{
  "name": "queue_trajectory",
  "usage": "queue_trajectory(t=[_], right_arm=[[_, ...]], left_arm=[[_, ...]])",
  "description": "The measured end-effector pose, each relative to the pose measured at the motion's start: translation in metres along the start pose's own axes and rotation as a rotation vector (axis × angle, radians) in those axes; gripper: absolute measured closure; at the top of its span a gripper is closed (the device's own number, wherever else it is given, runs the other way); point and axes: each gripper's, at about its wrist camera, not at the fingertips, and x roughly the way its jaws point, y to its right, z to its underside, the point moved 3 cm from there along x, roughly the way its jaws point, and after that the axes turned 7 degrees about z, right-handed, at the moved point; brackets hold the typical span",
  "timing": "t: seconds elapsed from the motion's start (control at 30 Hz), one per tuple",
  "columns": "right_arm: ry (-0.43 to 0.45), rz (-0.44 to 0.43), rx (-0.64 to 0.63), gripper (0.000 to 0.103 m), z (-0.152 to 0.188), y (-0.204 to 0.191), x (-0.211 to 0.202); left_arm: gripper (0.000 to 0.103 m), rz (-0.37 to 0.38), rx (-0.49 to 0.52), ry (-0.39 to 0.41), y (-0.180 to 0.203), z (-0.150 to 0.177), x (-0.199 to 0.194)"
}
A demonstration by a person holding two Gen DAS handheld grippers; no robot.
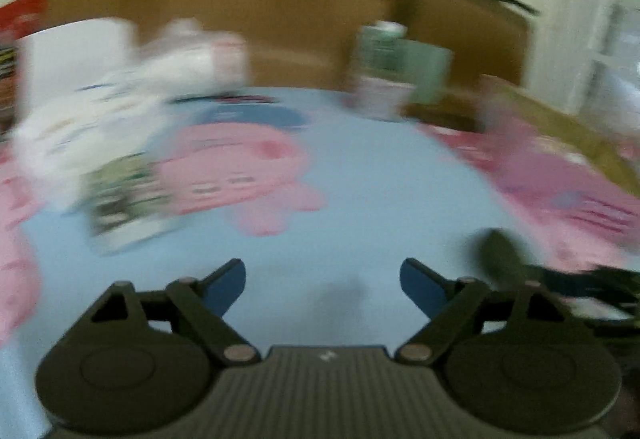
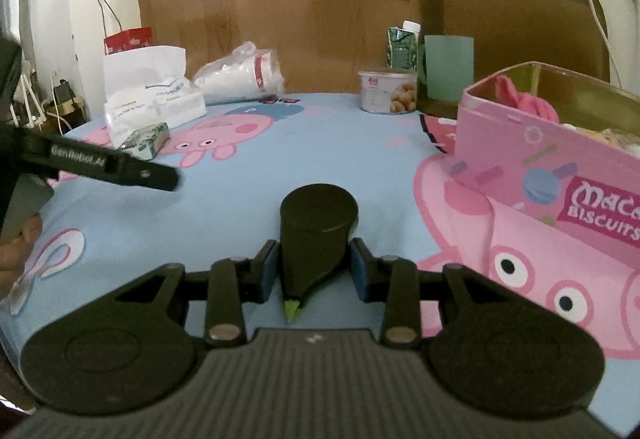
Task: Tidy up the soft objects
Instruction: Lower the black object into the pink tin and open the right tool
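Observation:
My right gripper (image 2: pixel 315 257) is shut on a black, cap-shaped object with a green tip (image 2: pixel 318 227), its blue pads pressing both sides just above the blue cartoon tablecloth (image 2: pixel 320 143). To its right stands an open pink biscuit box (image 2: pixel 540 159) with a pink cloth (image 2: pixel 524 95) and other soft items inside. In the blurred left wrist view my left gripper (image 1: pixel 322 275) is open over bare cloth with nothing between its fingers. One of its fingers (image 2: pixel 120 167) reaches in from the left in the right wrist view. A small green tissue packet (image 2: pixel 146 139) lies at the far left.
A white tissue pack (image 2: pixel 152 99) and a plastic bag of white cups (image 2: pixel 244 73) sit at the back left. A nut can (image 2: pixel 386 91), a carton (image 2: pixel 402 47) and a green cup (image 2: pixel 448 67) stand at the back. A brown chair (image 2: pixel 512 19) is behind the table.

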Motion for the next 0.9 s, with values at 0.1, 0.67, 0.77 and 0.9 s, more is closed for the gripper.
queue_trajectory(t=[0.1,0.67,0.77,0.9], right_arm=[[0.003,-0.003,0.0,0.062,0.001,-0.001,-0.001],[0.308,0.136,0.126,0.063,-0.029,0.062,-0.045],[0.331,0.208,0.16,0.063,-0.042,0.09,-0.043],[0.319,0.261,0.217,0.063,-0.05,0.122,-0.03]], left_arm=[[0.023,0.156,-0.01,-0.057,0.03,-0.007,0.015],[0.06,0.431,0.138,0.009,0.153,-0.09,0.056],[0.058,0.462,0.168,0.032,0.183,-0.111,0.079],[0.058,0.455,0.18,0.025,0.206,-0.124,0.115]])
